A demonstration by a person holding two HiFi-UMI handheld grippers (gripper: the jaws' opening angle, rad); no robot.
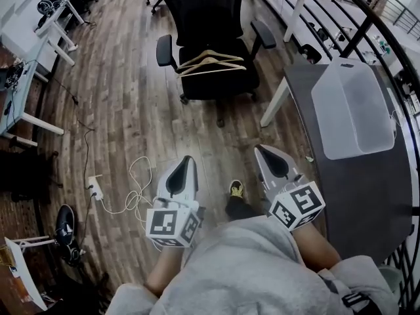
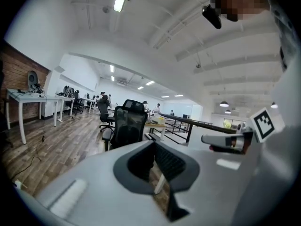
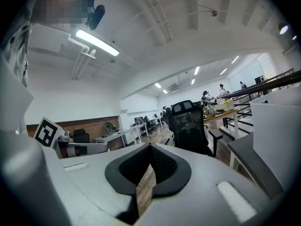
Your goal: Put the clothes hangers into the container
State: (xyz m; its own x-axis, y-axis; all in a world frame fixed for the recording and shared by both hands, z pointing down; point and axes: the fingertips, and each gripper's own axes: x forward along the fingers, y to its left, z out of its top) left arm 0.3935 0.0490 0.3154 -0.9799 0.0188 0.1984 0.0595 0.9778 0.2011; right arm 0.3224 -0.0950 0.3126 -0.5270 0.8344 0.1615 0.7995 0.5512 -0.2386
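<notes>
Both grippers are closed with nothing between their jaws. In the head view the left gripper [image 1: 188,159] and the right gripper [image 1: 258,149] are held side by side in front of the person's grey sweatshirt [image 1: 249,268]. Both point forward, nearly level, over the wooden floor [image 1: 125,110], and each shows its marker cube toward the camera. Only this view shows the clothes hangers [image 1: 211,63]: two wooden ones lying on the seat of a black office chair [image 1: 216,18], well ahead of both grippers. The container [image 1: 351,110], clear plastic and empty, stands on the dark table [image 1: 354,195] to the person's right, well apart from the chair.

The left gripper view looks along its own jaws, which meet at the tips [image 2: 154,142]. Beyond them stands the office chair [image 2: 127,126], but the hangers cannot be made out on it. The right gripper [image 2: 225,142] shows at the right edge, level with this one. Further desks and people sit deep in the room.

The right gripper view also shows its jaws pressed together [image 3: 150,145] and the chair [image 3: 190,126] ahead. It alone of the two gripper views catches the container's pale wall [image 3: 277,135] and the table edge [image 3: 249,161] at the right, with the left gripper [image 3: 84,148] at the left.
</notes>
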